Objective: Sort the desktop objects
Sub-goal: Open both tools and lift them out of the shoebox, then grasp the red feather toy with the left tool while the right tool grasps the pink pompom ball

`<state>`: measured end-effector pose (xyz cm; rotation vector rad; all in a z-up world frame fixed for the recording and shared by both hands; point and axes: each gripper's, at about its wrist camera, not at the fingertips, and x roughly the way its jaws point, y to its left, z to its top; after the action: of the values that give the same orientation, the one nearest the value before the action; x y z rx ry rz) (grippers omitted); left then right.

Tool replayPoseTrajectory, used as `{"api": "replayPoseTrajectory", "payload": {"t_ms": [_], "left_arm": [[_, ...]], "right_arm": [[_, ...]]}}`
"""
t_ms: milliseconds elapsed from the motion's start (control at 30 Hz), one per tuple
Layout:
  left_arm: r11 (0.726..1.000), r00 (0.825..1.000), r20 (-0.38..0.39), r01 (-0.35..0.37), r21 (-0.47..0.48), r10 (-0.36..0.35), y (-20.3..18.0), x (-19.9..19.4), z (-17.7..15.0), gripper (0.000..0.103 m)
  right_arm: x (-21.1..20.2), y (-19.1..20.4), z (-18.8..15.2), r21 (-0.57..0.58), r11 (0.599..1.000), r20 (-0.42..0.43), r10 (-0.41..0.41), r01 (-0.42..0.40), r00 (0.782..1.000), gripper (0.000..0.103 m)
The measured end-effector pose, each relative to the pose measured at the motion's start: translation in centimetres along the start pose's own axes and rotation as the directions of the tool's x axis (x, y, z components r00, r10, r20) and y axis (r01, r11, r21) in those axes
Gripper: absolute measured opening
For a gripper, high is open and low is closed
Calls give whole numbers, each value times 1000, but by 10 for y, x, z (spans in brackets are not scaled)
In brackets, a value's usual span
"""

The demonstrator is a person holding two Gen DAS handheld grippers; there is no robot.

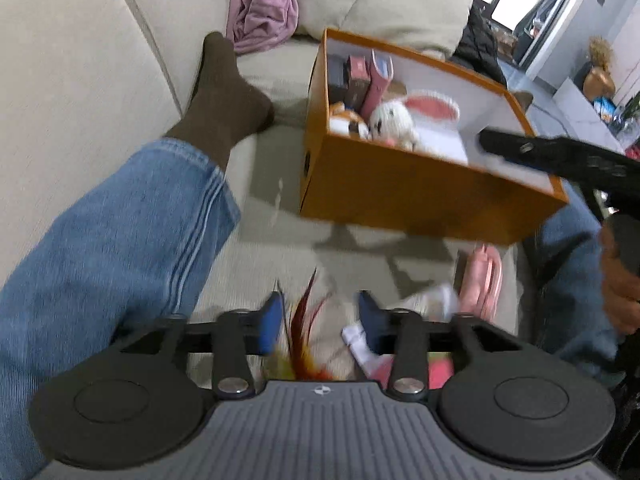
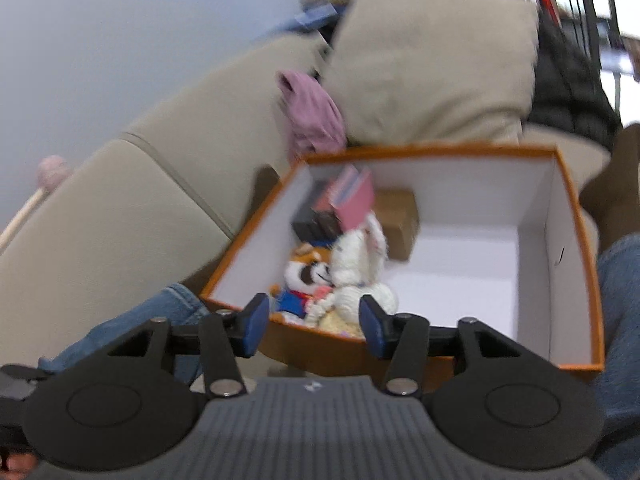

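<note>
My left gripper [image 1: 321, 320] hangs open over the beige sofa seat. A red and orange feather toy [image 1: 304, 320] lies between its blue pads, and neither pad presses on it. Beyond stands an orange box [image 1: 400, 188] with a white inside, holding a white plush rabbit [image 1: 400, 120], a fox plush [image 1: 348, 120] and upright books [image 1: 376, 80]. In the right wrist view my right gripper [image 2: 314, 328] is open and holds nothing, just in front of the orange box's [image 2: 320, 354] near wall. Inside are the rabbit [image 2: 360, 272], the fox plush [image 2: 308, 276], a pink book [image 2: 356, 200] and a brown carton [image 2: 396, 224].
A person's leg in jeans [image 1: 120, 240] with a brown sock [image 1: 224, 96] lies left of the box. A pink object [image 1: 484, 280] and white cloth [image 1: 432, 300] lie on the seat to the right. A purple garment [image 1: 264, 4] and cushions sit behind the box. My right gripper's black finger [image 1: 520, 146] reaches over the box's right end.
</note>
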<state>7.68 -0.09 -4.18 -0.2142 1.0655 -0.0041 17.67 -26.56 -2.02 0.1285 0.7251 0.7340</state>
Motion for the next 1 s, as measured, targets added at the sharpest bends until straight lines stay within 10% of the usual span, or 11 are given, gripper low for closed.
{"api": "replayPoseTrajectory", "payload": {"t_ms": [200,567,767,1000], "left_arm": [[999,995,-90,-42,31,45,-4,10,-30,59],[988,973,-192,-106,112,126,-17,49,-65,59],[999,983,-180,-38,33,44,-5,59,-71,9],[999,999,-27,-24,-33,23,6,32,-69,0]], "right_arm": [[-36,12,-42,-48,999,49,-16,19,999,63],[-37,20,-100,-149,984,-107,-110,94,988,65],[-32,28,-114,-194,977,-162,-124,91,979,65],[-30,37,-120,-249,966,-180,-115,68,977,65]]}}
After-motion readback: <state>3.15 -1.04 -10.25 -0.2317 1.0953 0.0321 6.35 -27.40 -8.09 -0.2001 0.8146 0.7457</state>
